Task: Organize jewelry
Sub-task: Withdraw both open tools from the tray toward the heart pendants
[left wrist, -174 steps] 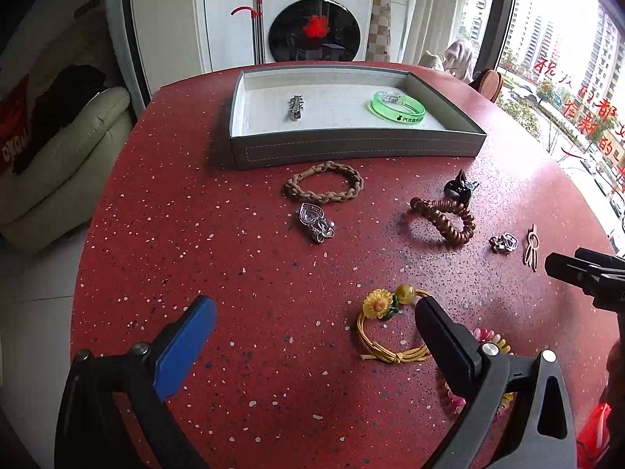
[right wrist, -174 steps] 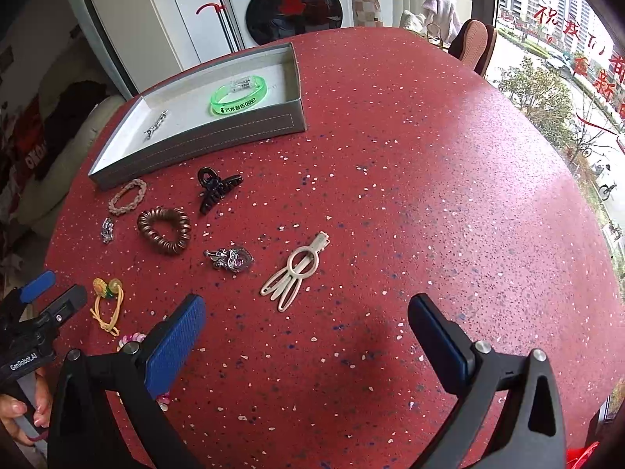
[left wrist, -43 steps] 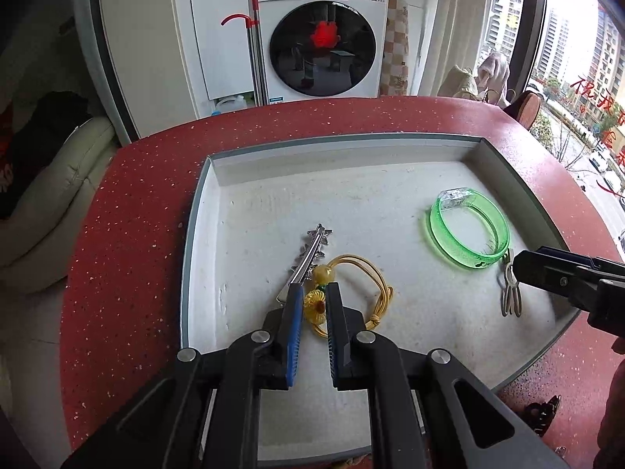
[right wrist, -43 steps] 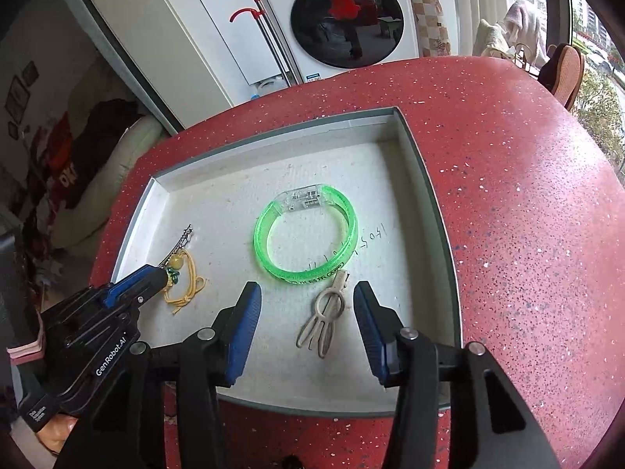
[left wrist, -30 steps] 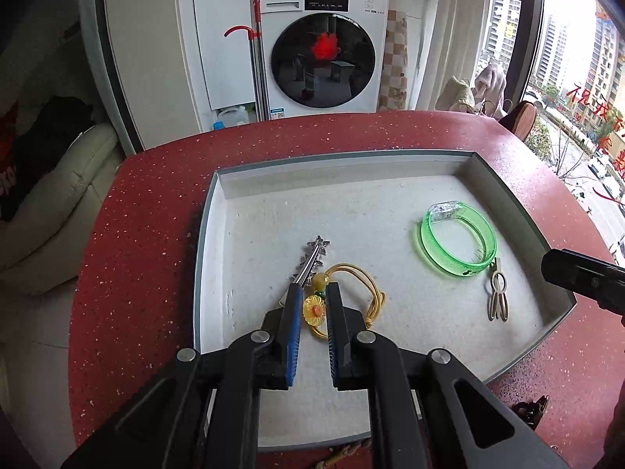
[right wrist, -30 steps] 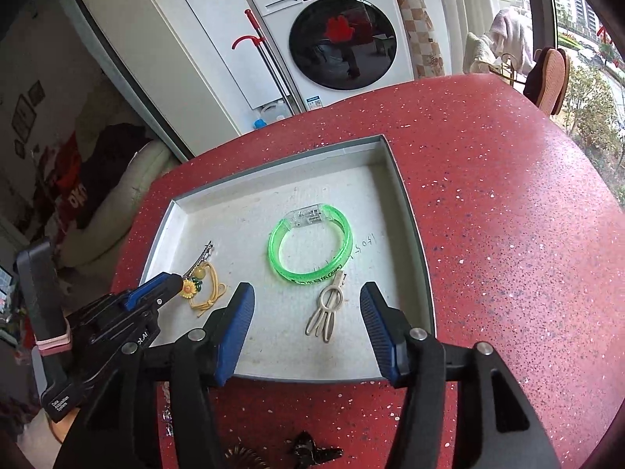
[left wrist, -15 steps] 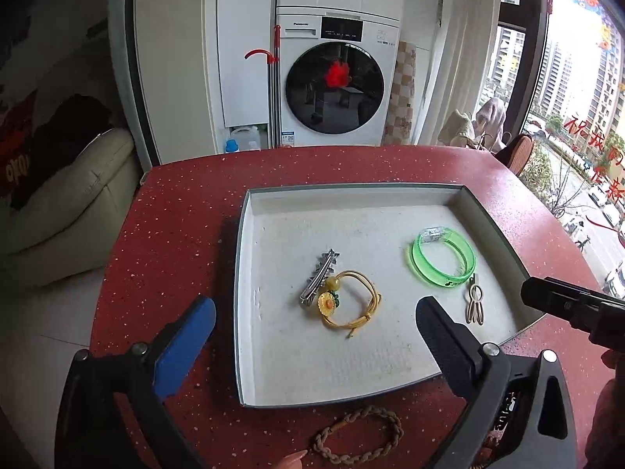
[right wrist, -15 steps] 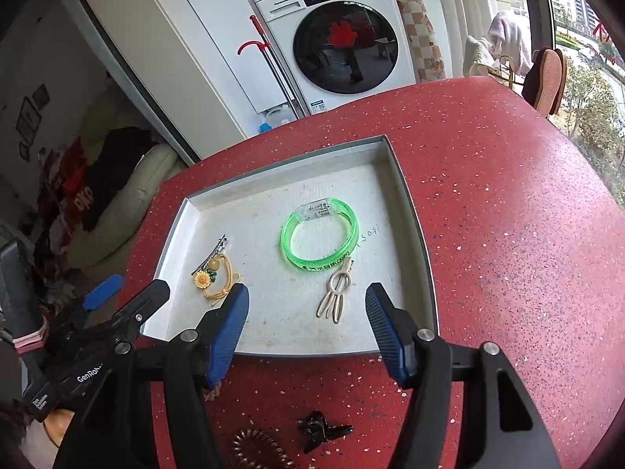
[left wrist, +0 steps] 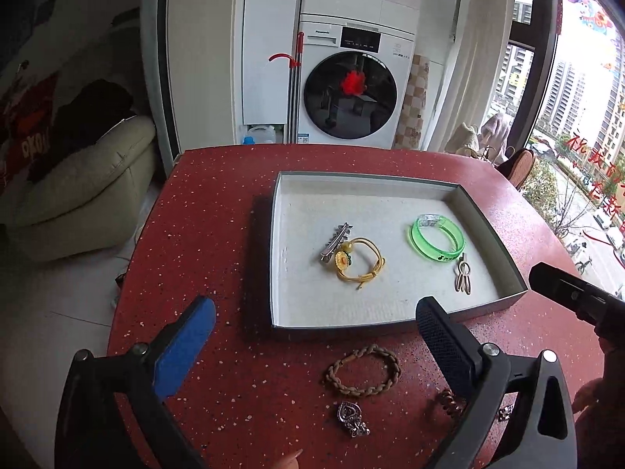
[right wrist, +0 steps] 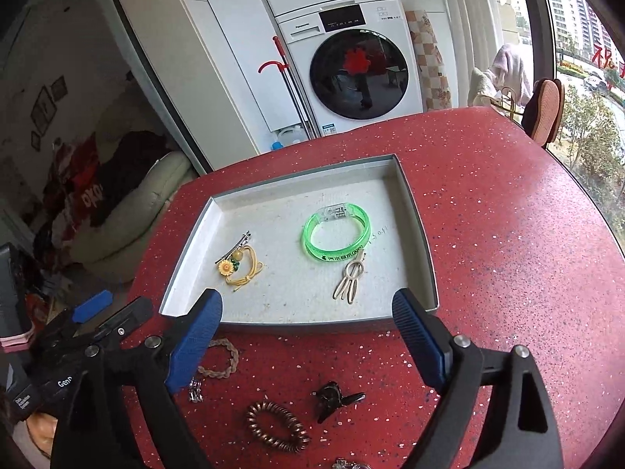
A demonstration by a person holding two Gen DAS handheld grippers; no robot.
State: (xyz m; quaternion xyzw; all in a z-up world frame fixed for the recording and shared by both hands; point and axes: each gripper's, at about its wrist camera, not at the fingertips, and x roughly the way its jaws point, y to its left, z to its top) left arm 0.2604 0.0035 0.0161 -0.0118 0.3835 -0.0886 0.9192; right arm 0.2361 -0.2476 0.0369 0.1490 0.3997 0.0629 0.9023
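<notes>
Left claw (left wrist: 312,336) gapes empty; braided bracelet (left wrist: 362,370) lies just beyond.

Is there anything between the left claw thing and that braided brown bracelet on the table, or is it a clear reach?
Nothing visible blocks it. The braided bracelet lies alone on the red table, ahead of the open left gripper. A silver charm lies just nearer the camera, apart from it. The tray wall stands beyond.
</notes>
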